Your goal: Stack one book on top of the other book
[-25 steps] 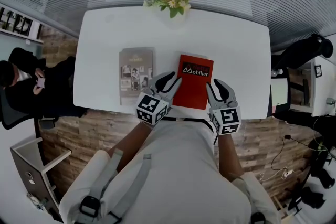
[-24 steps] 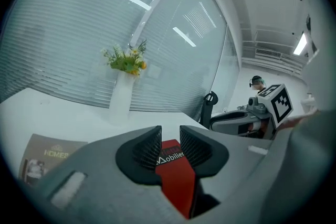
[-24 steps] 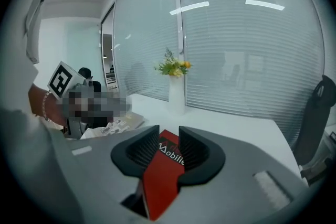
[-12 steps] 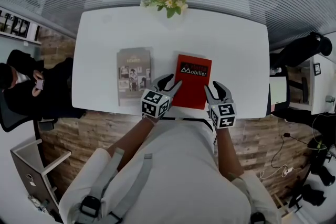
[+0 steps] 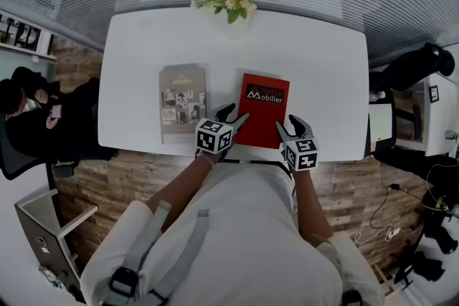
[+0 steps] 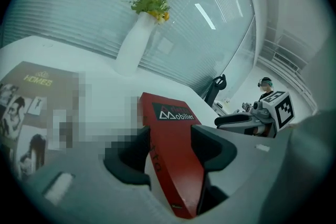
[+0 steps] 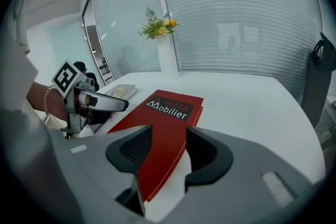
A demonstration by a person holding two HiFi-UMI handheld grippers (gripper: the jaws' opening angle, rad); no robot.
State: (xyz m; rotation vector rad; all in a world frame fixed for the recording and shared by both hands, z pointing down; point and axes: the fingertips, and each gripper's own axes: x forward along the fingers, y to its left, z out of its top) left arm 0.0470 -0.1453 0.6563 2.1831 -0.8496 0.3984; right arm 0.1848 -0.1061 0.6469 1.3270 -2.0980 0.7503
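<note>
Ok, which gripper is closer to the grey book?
Left. The left gripper, jaws opening around the red book's near left corner, sits just right of the grey book; the right gripper, also opening, straddles the red book's near right edge, farther away.

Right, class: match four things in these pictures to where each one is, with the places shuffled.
Things
1 red book
2 grey book
3 vase of flowers
4 right gripper

Places
A at the far edge of the table
B at the red book's near right corner
C flat on the table, left of the red book, clear of both grippers
D near edge reaching between the jaws of both grippers

Pairs: 1-D, 2-C, 3-A, 4-B.

Note: the left gripper and the right gripper both have their jaws opening, with the red book's edge between them.
</note>
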